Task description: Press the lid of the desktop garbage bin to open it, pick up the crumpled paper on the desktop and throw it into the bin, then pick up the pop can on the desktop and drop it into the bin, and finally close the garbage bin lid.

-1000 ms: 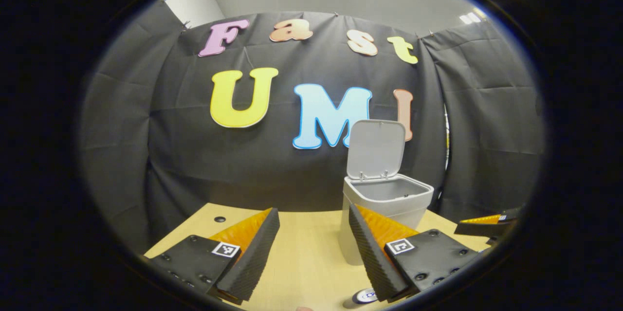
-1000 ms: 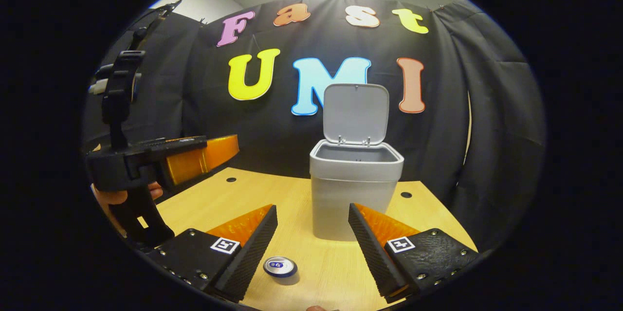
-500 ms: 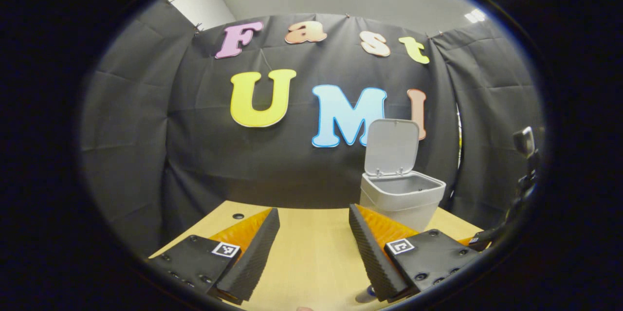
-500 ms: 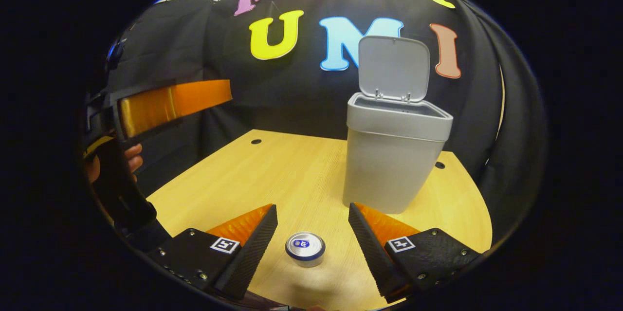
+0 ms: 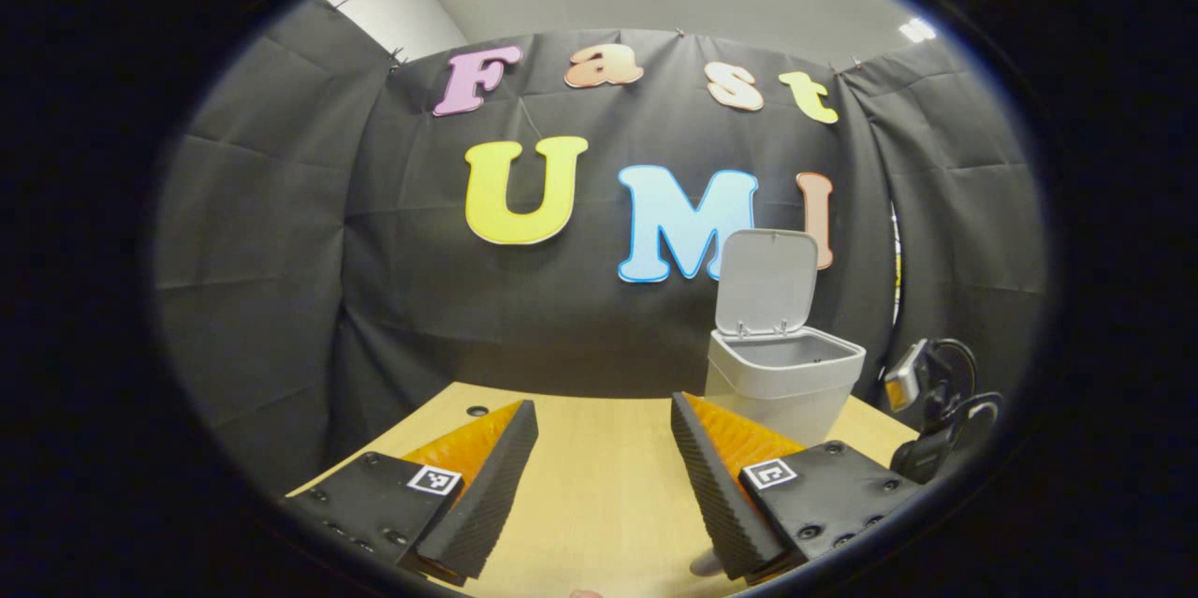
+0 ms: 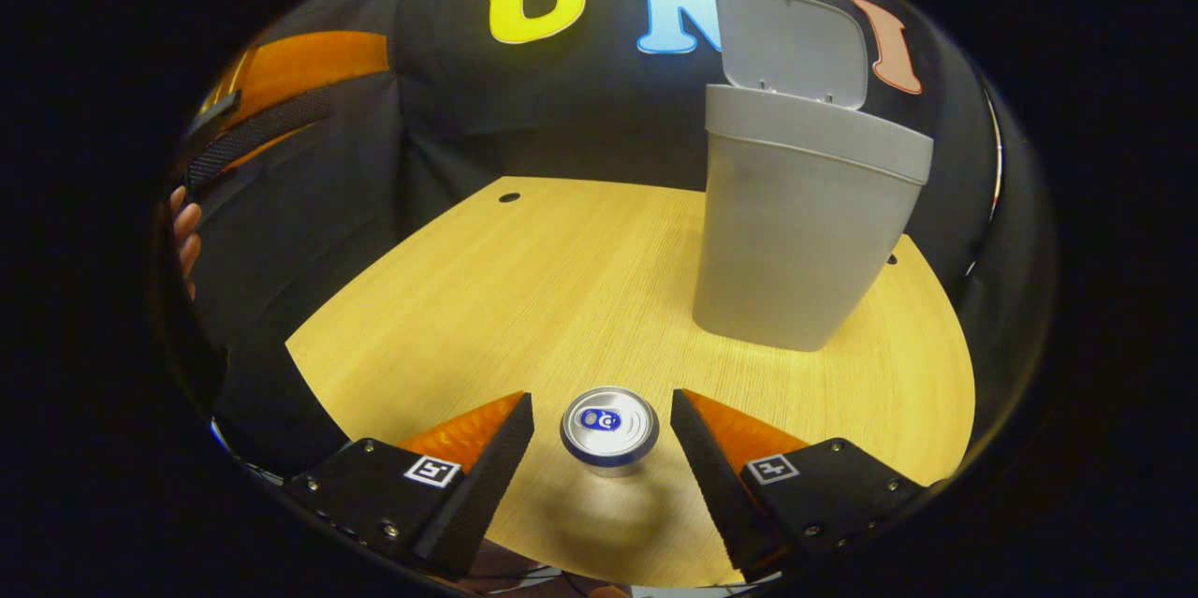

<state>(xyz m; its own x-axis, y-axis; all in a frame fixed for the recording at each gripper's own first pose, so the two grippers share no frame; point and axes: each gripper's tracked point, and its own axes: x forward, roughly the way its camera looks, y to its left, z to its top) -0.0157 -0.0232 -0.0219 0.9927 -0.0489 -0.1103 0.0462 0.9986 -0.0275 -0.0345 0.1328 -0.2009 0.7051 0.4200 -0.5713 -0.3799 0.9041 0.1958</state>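
The grey bin (image 6: 805, 224) stands on the wooden table (image 6: 524, 289) at the right, its lid (image 6: 791, 46) swung up. In the left gripper view the bin (image 5: 781, 387) sits right of centre with its lid (image 5: 767, 280) upright. A pop can (image 6: 609, 422) stands upright just ahead of my right gripper (image 6: 602, 418), seen from above, level with the open fingertips and untouched. My left gripper (image 5: 604, 425) is open over the table with nothing between its fingers. The left gripper (image 6: 271, 102) also hangs at the upper left of the right gripper view, held by a hand (image 6: 184, 233).
The table (image 5: 599, 476) has small round holes (image 6: 509, 197) near its far edge. Black cloth walls close in behind and on both sides. Part of the right gripper's body (image 5: 941, 411) shows at the right edge of the left gripper view.
My right gripper has dropped and tilted down toward the can, which now lies between its fingertips. The left gripper has drifted left, so the bin sits farther right in its view.
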